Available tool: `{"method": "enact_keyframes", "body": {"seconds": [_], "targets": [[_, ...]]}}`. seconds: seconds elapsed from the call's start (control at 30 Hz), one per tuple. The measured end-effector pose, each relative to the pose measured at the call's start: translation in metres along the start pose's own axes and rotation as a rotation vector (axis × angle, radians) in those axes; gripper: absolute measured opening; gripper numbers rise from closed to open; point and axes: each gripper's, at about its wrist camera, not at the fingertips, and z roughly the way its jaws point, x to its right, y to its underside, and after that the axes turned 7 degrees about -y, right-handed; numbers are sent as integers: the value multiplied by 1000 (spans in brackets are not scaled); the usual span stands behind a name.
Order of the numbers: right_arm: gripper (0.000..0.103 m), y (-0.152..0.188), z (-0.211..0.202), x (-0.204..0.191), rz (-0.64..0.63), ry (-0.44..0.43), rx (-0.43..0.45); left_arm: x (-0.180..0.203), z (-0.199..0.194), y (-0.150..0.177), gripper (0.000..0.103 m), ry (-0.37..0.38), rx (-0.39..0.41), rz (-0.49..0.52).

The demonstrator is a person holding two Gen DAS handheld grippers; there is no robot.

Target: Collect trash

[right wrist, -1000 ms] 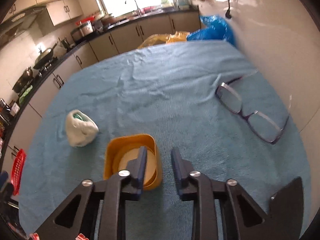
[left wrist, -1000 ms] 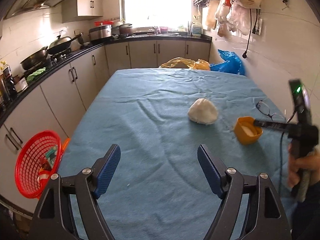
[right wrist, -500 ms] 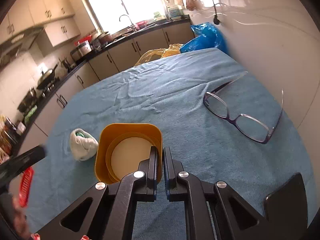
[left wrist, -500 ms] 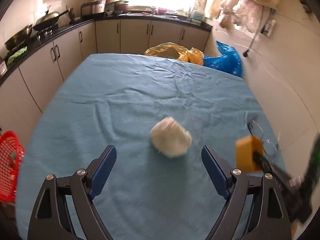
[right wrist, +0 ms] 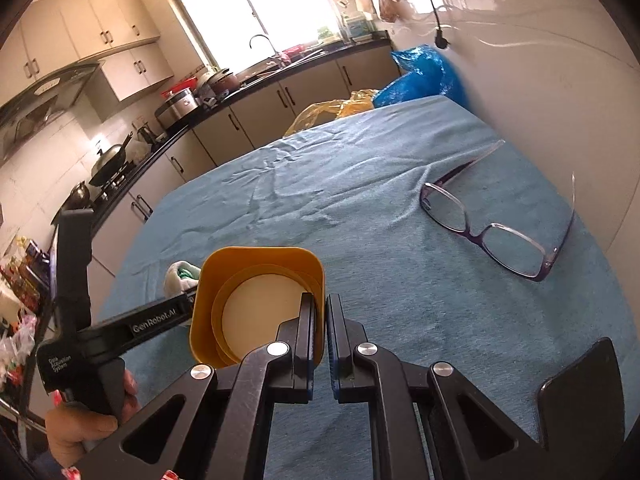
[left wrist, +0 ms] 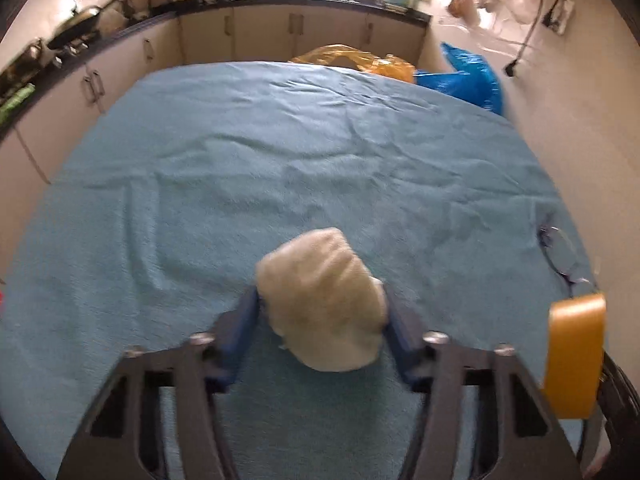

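The left hand-held gripper [left wrist: 320,320] is closing around the white wad [left wrist: 322,300] on the blue worktop [left wrist: 280,168]; the right hand-held gripper [right wrist: 319,332], just beside the wad, pinches the yellow cup [right wrist: 256,304] wall. A shallow squeeze could let the soft wad slip

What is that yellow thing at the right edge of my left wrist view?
Observer: A cup; the right gripper is shut on its rim.
Operator: Anything inside?
Observer: Only a pale round bottom shows.
Operator: And the dark squiggle near the wall?
Observer: Purple-framed glasses, lying open on the cloth.
Operator: Is my wad all white?
Observer: No, its other side has a green patch.
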Motion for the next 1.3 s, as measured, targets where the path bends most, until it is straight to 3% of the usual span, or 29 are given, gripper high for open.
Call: {"method": "enact_keyframes", "body": {"seconds": [0.13,0.27,0.47,0.57,0.83,1.07,1.3], "targets": [[6,3,-1,-9,-43,-3,12,-2,-16,14,39,-24,66,45],[6,7,2,-20,-92,-5,12,-25,-38,33,38,-33,135,30],[6,14,8,-46,-200,-21,13,-61,-77,55,38,-181,349,24],[6,15,15,-53,-202,-42,-7,-71,-82,54,38,-219,399,4],[6,-1,38,-80,-205,20,-73,-84,-76,50,39,-222,378,-51],[6,-17,68,-116,-254,70,-28,-96,-79,51,39,-257,384,-105],[6,-3,78,-107,-269,19,-33,-102,-82,53,39,-272,391,-150]]}}
